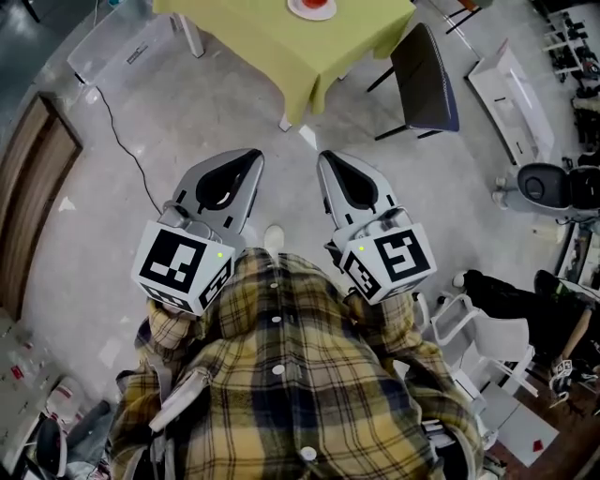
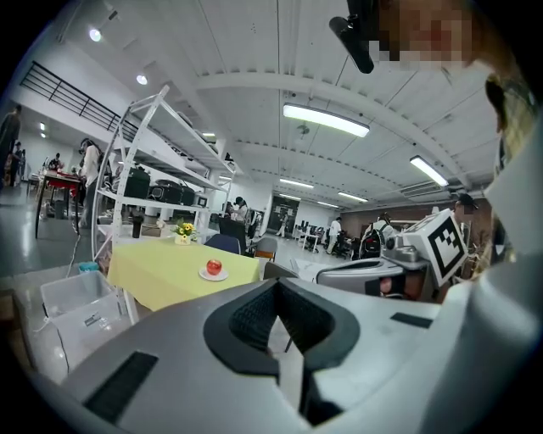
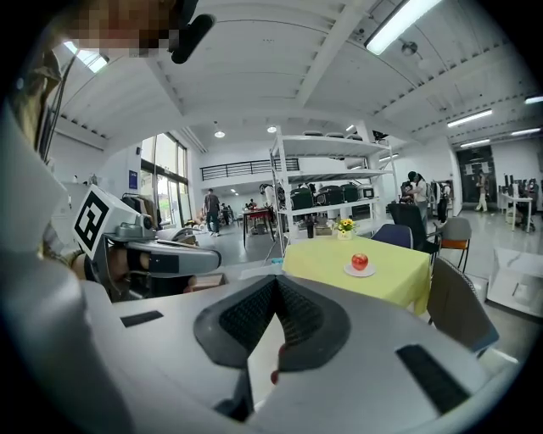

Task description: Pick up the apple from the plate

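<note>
A red apple (image 2: 214,266) sits on a small white plate (image 2: 214,275) on a table with a yellow-green cloth (image 2: 161,275), some way ahead across the grey floor. The right gripper view shows the same apple (image 3: 360,261), plate (image 3: 360,272) and table (image 3: 386,280). In the head view the plate (image 1: 311,9) lies at the top edge, far from both grippers. My left gripper (image 1: 246,161) and right gripper (image 1: 330,161) are held side by side in front of my plaid shirt. Both are shut with nothing between the jaws, and both point toward the table.
A dark chair (image 1: 427,80) stands at the table's right corner. White bins lie on the floor at the left (image 1: 122,47) and right (image 1: 511,89). A white shelving rack (image 3: 327,182) and a small flower pot (image 3: 344,225) are behind the table. People stand in the background.
</note>
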The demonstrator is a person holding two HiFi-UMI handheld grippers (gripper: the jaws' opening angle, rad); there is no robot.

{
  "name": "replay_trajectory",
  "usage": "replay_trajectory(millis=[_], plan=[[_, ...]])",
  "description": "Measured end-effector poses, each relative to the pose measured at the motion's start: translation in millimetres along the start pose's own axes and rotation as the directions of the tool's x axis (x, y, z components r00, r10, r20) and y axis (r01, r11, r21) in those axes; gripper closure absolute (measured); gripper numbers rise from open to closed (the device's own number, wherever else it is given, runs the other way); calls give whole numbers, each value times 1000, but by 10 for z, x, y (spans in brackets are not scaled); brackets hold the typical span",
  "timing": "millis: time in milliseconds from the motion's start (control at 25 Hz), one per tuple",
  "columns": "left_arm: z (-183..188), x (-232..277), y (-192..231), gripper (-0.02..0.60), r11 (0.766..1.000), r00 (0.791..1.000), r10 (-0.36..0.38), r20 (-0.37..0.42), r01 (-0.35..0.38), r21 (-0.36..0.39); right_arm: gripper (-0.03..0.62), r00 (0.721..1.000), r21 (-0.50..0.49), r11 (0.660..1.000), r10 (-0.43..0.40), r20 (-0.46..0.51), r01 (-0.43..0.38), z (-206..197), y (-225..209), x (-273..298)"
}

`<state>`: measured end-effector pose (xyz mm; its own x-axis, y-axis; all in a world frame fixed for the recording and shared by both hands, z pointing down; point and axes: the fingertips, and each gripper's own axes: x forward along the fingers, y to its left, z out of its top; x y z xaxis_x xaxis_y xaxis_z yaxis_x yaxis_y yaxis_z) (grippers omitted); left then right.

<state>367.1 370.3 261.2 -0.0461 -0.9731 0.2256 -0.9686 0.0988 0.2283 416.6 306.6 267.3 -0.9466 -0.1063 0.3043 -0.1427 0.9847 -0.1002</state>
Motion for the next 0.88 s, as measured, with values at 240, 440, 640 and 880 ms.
replay_trajectory(millis=[240, 440, 640, 880], plan=[[212, 118, 709, 575, 1000, 1000, -17, -5, 17, 11, 597, 1000, 1, 1000, -18, -10, 18, 192, 11, 698], [416, 167, 1278, 575, 999, 999, -41, -4, 41, 33, 597, 999, 14, 999, -46, -14, 46, 341, 50, 1217], [516, 204, 1716, 575, 997, 997, -68, -22, 68, 29, 597, 996, 42, 995, -90, -11, 90, 469, 86, 1603], [524, 336, 2019, 575, 997, 997, -75, -38, 74, -5, 597, 992, 56, 993, -105, -66, 108, 435, 6, 1904]])
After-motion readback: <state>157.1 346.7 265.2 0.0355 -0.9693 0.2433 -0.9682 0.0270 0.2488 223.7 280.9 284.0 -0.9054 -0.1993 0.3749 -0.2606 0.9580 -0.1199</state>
